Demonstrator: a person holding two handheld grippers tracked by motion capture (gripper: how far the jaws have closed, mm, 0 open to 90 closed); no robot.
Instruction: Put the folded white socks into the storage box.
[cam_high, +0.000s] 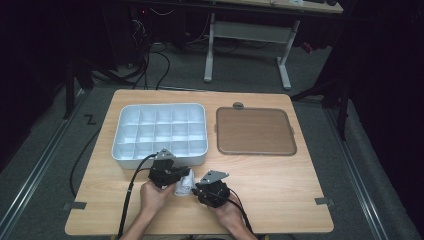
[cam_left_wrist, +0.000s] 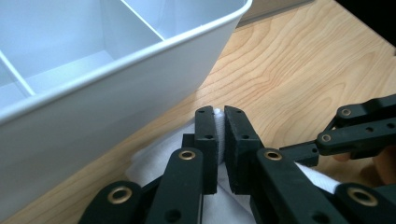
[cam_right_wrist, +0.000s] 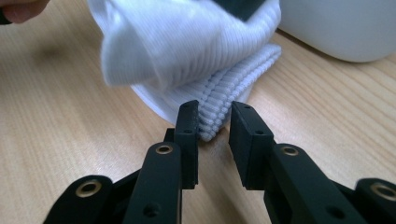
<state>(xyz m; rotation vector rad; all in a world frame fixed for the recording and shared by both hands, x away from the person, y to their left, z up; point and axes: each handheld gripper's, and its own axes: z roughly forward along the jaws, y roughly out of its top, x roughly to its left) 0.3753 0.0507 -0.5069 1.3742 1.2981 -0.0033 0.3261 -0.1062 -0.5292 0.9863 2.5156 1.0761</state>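
Note:
A white ribbed sock (cam_high: 184, 184) lies on the wooden table just in front of the white compartment tray (cam_high: 114, 145), between my two grippers. My left gripper (cam_left_wrist: 221, 113) is shut on a thin fold of the sock (cam_left_wrist: 152, 157), close to the tray's outer wall (cam_left_wrist: 116, 93). My right gripper (cam_right_wrist: 214, 113) stands open low over the table. The sock's ribbed cuff (cam_right_wrist: 224, 88) sits between its jaws: it touches the left pad and a gap shows at the right pad. The rest of the sock (cam_right_wrist: 187, 42) is bunched up and lifted behind the cuff.
The white tray's several compartments look empty. A flat brown tray (cam_high: 255, 131) lies to its right, with a small grey object (cam_high: 238, 105) at its far edge. Bare wood stretches along the table's front and right side (cam_high: 290, 190).

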